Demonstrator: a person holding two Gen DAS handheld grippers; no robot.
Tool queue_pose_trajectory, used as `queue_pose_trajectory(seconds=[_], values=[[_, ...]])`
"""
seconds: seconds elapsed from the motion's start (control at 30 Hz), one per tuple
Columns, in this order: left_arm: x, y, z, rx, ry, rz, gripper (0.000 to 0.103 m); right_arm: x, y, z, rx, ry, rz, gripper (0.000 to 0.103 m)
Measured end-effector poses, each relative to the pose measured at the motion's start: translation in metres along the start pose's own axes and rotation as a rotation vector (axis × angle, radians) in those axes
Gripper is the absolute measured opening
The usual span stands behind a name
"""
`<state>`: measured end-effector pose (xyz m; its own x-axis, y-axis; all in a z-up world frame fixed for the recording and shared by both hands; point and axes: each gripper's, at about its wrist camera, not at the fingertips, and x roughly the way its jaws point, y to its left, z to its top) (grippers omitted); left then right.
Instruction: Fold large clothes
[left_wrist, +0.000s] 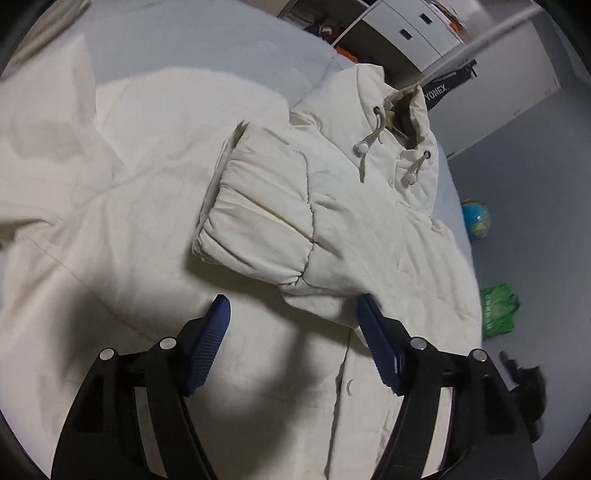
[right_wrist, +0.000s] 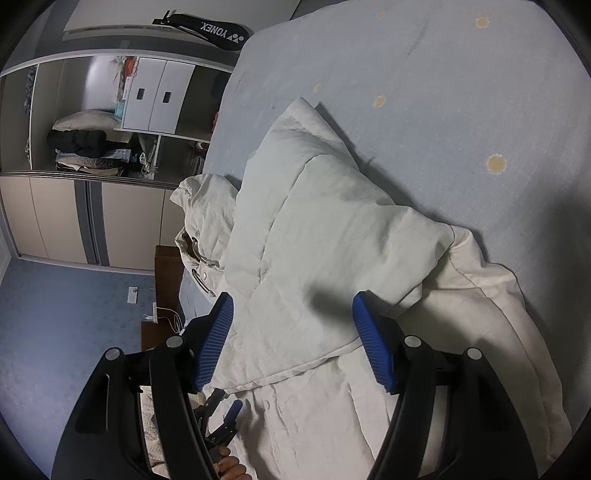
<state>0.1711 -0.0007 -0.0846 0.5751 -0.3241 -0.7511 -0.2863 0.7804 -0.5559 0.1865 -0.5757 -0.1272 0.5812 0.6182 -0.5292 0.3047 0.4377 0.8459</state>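
A cream padded hooded jacket (left_wrist: 155, 221) lies spread on the bed. One sleeve (left_wrist: 266, 225) is folded across its front, cuff toward the left. The hood (left_wrist: 402, 122) with drawcords points to the far right edge. My left gripper (left_wrist: 293, 314) is open and empty, hovering just above the jacket body near the folded sleeve. In the right wrist view the jacket (right_wrist: 332, 236) is bunched, the sleeve folded over the body. My right gripper (right_wrist: 291, 314) is open and empty just above that fold. The left gripper (right_wrist: 229, 417) shows low in the right wrist view.
The bed has a light blue sheet (right_wrist: 406, 74) with yellow dots. A wardrobe with open shelves (right_wrist: 92, 122) and a black racket bag (right_wrist: 210, 29) stand beyond the bed. A globe (left_wrist: 476, 218) and a green bag (left_wrist: 498, 310) lie on the floor.
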Motion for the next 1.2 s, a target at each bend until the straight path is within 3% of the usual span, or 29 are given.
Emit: queue_pose_trajectory(seconds=[0.23, 0.3, 0.4, 0.47, 0.57, 0.63, 0.67, 0.93, 1.2], values=[[0.004, 0.005, -0.003, -0.097, 0.029, -0.133, 0.058, 0.0, 0.014, -0.004, -0.083, 0.004, -0.006, 0.064], [0.003, -0.001, -0.004, -0.09, 0.034, -0.192, 0.058, 0.003, 0.016, -0.006, -0.089, 0.017, -0.007, 0.064], [-0.001, -0.006, -0.002, -0.069, 0.009, -0.217, 0.058, 0.01, 0.014, -0.007, -0.076, 0.049, -0.014, 0.064], [0.002, -0.004, 0.001, -0.089, 0.003, -0.21, 0.058, 0.012, 0.017, -0.009, -0.094, 0.057, -0.015, 0.064], [0.008, 0.005, 0.004, -0.145, -0.008, -0.211, 0.044, 0.013, 0.022, -0.011, -0.129, 0.066, -0.017, 0.063], [0.012, 0.007, 0.005, -0.12, 0.017, -0.152, 0.012, 0.014, 0.024, -0.012, -0.144, 0.07, -0.025, 0.063], [0.013, 0.006, 0.005, -0.102, 0.026, -0.144, 0.009, 0.014, 0.025, -0.013, -0.153, 0.071, -0.027, 0.063], [0.005, 0.001, -0.003, -0.057, 0.045, -0.063, 0.004, 0.016, 0.043, -0.021, -0.277, 0.064, -0.087, 0.063], [-0.01, 0.004, -0.018, -0.078, 0.087, -0.022, 0.004, 0.014, 0.033, -0.018, -0.227, 0.052, -0.088, 0.064]])
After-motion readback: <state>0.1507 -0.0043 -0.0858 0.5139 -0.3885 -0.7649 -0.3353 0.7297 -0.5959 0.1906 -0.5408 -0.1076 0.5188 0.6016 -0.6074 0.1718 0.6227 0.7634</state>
